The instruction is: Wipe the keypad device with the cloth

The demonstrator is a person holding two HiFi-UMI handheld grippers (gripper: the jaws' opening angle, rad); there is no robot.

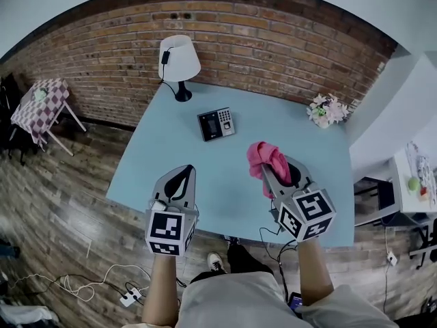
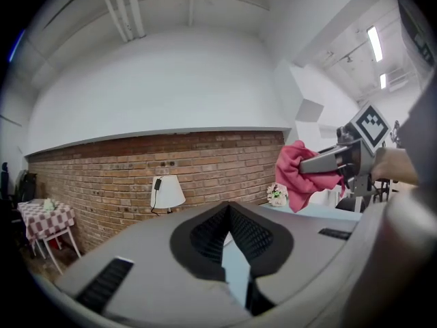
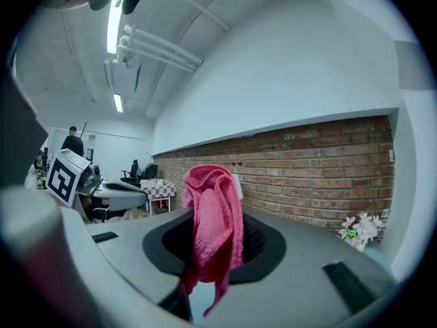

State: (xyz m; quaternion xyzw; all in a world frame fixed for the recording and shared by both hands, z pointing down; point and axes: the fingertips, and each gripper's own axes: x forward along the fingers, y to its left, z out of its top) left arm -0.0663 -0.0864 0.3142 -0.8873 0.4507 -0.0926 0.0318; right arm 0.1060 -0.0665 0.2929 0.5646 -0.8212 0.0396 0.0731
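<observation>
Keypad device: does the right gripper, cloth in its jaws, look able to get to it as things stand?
Probably yes. The right gripper, shut on the pink cloth, hangs over the blue table; the keypad device lies face up ahead and to its left, with only bare tabletop between them.

**Q:** What lies on the pale blue rectangular table (image 1: 205, 190)?

**A:** A black square keypad device (image 1: 216, 124) lies flat toward the far side. A white-shaded lamp on a black foot (image 1: 179, 59) stands at the far left corner. A small bunch of pale flowers (image 1: 328, 110) is at the far right.

**Q:** And the tools?

**A:** The right gripper (image 1: 272, 171) clamps a bunched pink cloth (image 1: 265, 156) at its tips, nearer than the keypad device and apart from it. The left gripper (image 1: 184, 175), tips together, is over the table's near left part.

**Q:** The surroundings?

**A:** A red brick wall (image 1: 273, 33) stands behind and a wooden plank floor (image 1: 61, 210) lies below. A small checked-cover side table (image 1: 41, 104) stands at left.
</observation>
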